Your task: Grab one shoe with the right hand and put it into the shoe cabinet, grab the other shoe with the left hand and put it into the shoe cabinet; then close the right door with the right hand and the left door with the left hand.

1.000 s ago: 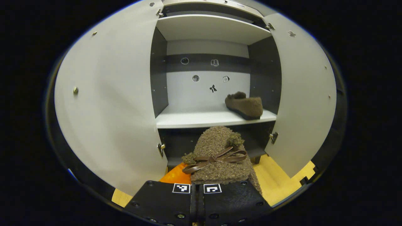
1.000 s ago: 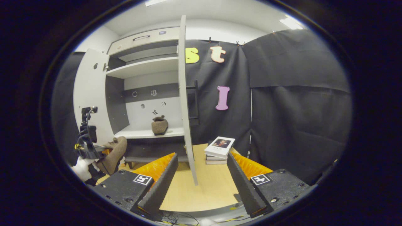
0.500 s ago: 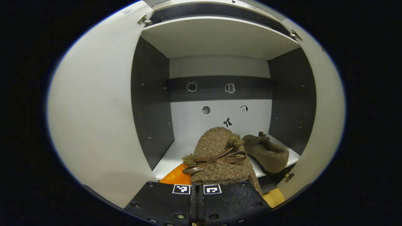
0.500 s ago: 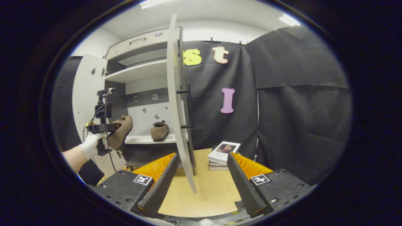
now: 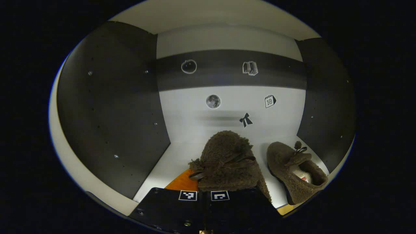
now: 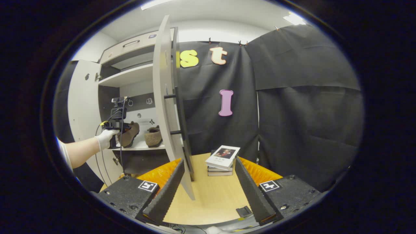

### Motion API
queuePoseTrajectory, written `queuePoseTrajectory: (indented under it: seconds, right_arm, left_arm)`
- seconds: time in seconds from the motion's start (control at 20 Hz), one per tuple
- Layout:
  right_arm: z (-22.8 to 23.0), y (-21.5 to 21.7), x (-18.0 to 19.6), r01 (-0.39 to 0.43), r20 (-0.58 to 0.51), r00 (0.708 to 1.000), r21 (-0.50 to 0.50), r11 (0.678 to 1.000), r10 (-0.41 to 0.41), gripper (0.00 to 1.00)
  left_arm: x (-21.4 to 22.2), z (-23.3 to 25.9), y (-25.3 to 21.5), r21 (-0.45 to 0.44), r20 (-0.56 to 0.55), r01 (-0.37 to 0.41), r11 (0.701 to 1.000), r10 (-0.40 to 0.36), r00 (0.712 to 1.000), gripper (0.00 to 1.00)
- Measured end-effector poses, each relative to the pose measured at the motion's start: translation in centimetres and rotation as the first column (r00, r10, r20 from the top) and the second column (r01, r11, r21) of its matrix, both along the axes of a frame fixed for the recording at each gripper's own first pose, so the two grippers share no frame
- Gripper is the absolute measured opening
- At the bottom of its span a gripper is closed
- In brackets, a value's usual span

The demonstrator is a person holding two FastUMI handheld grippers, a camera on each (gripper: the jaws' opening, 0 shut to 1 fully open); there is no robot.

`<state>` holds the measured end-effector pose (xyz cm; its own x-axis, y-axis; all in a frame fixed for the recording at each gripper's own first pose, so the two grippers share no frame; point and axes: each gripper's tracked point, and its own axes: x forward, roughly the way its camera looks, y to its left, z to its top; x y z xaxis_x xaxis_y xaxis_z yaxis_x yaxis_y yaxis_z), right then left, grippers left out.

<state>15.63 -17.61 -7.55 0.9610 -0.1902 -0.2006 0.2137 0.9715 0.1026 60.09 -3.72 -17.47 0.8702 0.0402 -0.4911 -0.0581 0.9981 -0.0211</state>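
Inside the grey shoe cabinet [image 5: 107, 107] now: your left hand-held gripper [image 5: 204, 197] has carried its clamped fuzzy brown bow-trimmed slipper [image 5: 226, 162] over the white shelf [image 5: 169, 165], matching brown slipper [image 5: 294, 170] at 3 o'clock. Release next. Right hand-held gripper [image 6: 208, 191] hangs wide, empty.

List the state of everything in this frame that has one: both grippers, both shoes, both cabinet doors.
Left gripper: shut on the held shoe, inside the cabinet.
Held shoe: gripped, above the shelf; contact unclear.
Other shoe: resting on the shelf, at the right.
Right gripper: jaws open, empty, outside the cabinet.
Right door: open.
Left door: open.
Books: stacked, shut.
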Motion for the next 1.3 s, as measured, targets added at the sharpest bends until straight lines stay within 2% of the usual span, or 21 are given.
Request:
queuePoseTrajectory:
  seconds: [0.15, 0.2, 0.25, 0.35, 0.45, 0.5, 0.6, 0.7, 0.8, 1.1, 1.3]
  right_arm:
    - [-0.9, 0.2, -0.1, 0.002, -0.03, 1.0, 0.013, 1.0, -0.001, 0.99]
    - [-1.1, 0.4, -0.2, -0.002, -0.038, 0.999, 0.014, 1.0, 0.002, 0.99]
    - [-1.2, 0.6, -0.1, -0.003, -0.041, 0.999, 0.015, 1.0, 0.003, 0.99]
    - [-1.3, 0.6, 0.1, 0.0, -0.043, 0.999, 0.021, 1.0, 0.001, 0.99]
    - [-1.3, 1.0, 0.3, -0.004, -0.042, 0.999, 0.035, 0.999, 0.005, 0.99]
    - [-1.3, 1.1, 0.3, -0.004, -0.039, 0.999, 0.038, 0.999, 0.005, 0.99]
    - [-1.2, 1.3, 0.3, -0.004, -0.038, 0.999, 0.039, 0.999, 0.006, 0.99]
    - [-1.2, 1.6, 0.3, -0.007, -0.035, 0.999, 0.034, 0.999, 0.008, 0.99]
    - [-1.2, 1.9, 0.2, -0.013, -0.035, 0.999, 0.026, 1.0, 0.014, 0.99]
    - [-0.8, 3.5, 0.2, -0.036, -0.029, 0.999, 0.021, 0.999, 0.037, 0.99]
    - [0.2, 5.1, 0.0, -0.056, -0.011, 0.998, -0.001, 0.998, 0.056, 0.99]
  left_arm:
    - [0.6, -3.3, 0.1, 0.0, -0.12, 0.008, 1.0, -0.008, 0.993, 0.01]
    - [0.5, -4.2, 0.1, 0.0, -0.156, 0.006, 1.0, -0.005, 0.988, 0.11]
    - [1.0, -3.7, 0.2, 0.01, -0.127, 0.016, 1.0, -0.014, 0.992, 0.02]
    - [0.6, -3.9, 0.1, 0.022, -0.173, 0.036, 0.999, -0.031, 0.984, 0.02]
    - [0.6, -4.0, -0.4, 0.026, -0.186, 0.067, 0.997, -0.061, 0.981, 0.07]
    - [0.4, -3.8, -0.2, 0.032, -0.188, 0.063, 0.998, -0.056, 0.981, 0.13]
    - [0.0, -3.6, -1.0, -0.006, -0.187, 0.09, 0.996, -0.089, 0.978, 0.2]
    - [-0.3, -2.6, -0.8, -0.007, -0.157, 0.116, 0.993, -0.116, 0.981, 0.57]
    - [-0.9, -1.8, 0.1, 0.006, -0.134, 0.113, 0.994, -0.111, 0.985, 0.94]
    - [-4.1, 0.7, 0.6, -0.062, -0.063, 0.112, 0.992, -0.116, 0.991, 0.98]
    - [-7.6, 4.5, 0.7, -0.047, 0.053, 0.13, 0.99, -0.127, 0.99, 0.98]
